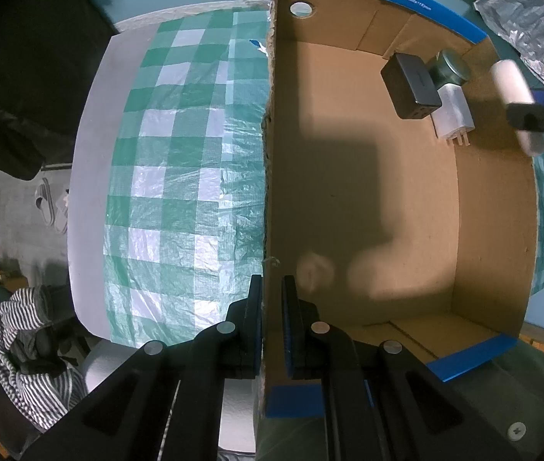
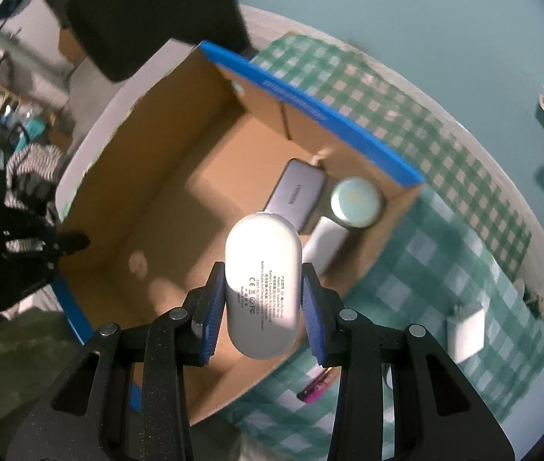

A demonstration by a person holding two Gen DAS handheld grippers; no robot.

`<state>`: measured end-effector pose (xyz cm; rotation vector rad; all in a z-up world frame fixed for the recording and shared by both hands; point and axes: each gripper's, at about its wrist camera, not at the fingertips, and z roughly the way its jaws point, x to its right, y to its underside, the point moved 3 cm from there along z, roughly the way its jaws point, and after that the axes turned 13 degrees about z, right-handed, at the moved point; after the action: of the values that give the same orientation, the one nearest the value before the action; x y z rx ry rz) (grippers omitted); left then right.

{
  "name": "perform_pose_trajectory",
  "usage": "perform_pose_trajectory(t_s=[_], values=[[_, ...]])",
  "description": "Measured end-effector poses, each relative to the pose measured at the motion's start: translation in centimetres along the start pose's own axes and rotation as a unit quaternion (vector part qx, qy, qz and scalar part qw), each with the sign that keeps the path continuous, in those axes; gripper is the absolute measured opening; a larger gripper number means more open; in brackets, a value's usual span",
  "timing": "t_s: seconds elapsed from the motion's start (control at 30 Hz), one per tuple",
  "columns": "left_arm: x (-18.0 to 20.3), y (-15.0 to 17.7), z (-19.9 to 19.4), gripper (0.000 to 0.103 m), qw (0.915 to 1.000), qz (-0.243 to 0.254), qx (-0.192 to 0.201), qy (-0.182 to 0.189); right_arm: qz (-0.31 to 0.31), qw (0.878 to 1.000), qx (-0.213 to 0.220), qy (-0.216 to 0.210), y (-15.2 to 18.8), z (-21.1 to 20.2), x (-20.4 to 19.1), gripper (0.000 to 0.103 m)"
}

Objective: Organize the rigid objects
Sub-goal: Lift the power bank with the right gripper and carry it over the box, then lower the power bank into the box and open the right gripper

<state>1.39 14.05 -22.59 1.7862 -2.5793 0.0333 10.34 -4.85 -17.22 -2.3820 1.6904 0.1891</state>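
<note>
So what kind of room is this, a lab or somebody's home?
Probably a lived-in home room: a table with a green checked plastic cloth, slippers on the floor, and striped clothing heaped nearby.

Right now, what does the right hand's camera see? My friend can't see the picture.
The right gripper holds a white oval power bank between its blue fingers, above an open cardboard box. In the box's corner lie a grey device, a round tin and a white charger, on a green checked tablecloth.
</note>
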Motion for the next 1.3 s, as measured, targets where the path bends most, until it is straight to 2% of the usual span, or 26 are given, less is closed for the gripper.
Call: perform_pose_trajectory(t_s=[0.27, 0.77, 1.3], values=[[-0.2, 0.0, -0.1, 0.008, 1.0, -0.002, 0.0, 0.0, -0.03, 0.999, -0.022, 0.017, 0.0, 2.5, -1.1, 0.037], [-0.3, 0.2, -0.1, 0.008, 1.0, -0.004, 0.001, 0.003, -0.036, 0.998, -0.049, 0.03, -0.1, 4.6, -1.5, 0.037], [-0.4, 0.3, 0.0, 0.008, 1.0, -0.007, -0.001, 0.003, -0.02, 0.999, -0.021, 0.016, -0.6, 2.3, -1.4, 0.037]])
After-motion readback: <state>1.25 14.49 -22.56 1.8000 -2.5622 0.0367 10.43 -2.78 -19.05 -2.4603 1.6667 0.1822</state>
